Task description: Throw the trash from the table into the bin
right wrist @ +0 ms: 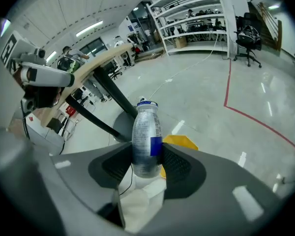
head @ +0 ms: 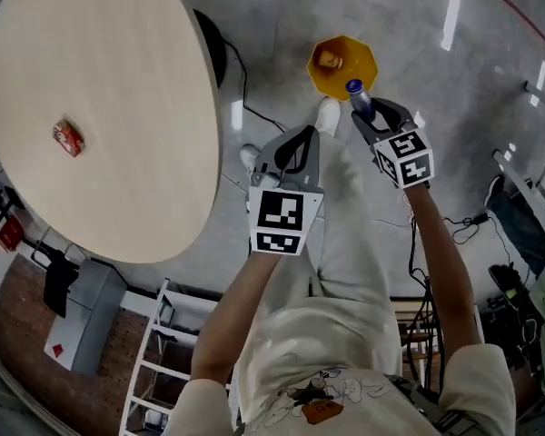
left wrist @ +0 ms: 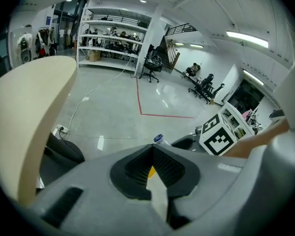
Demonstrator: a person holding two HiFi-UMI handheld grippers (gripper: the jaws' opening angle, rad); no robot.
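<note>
My right gripper (head: 372, 116) is shut on a clear plastic bottle (head: 358, 96) with a blue cap and label. It holds the bottle just beside the yellow bin (head: 342, 64) on the floor, which has something small inside. In the right gripper view the bottle (right wrist: 146, 136) stands upright between the pads of the right gripper (right wrist: 146, 157), with the bin (right wrist: 180, 142) right behind it. My left gripper (head: 305, 133) hangs beside it, shut and empty; in its own view the left gripper (left wrist: 151, 150) has its jaws meeting at the tips. A crushed red can (head: 68, 138) lies on the round table (head: 145, 180).
The table's dark base (head: 214, 45) and a black cable (head: 247, 98) are on the grey floor near the bin. The person's white shoes (head: 327, 114) stand just before the bin. A white rack (head: 163, 357) stands below the table's near edge, more gear (head: 518, 243) at the right.
</note>
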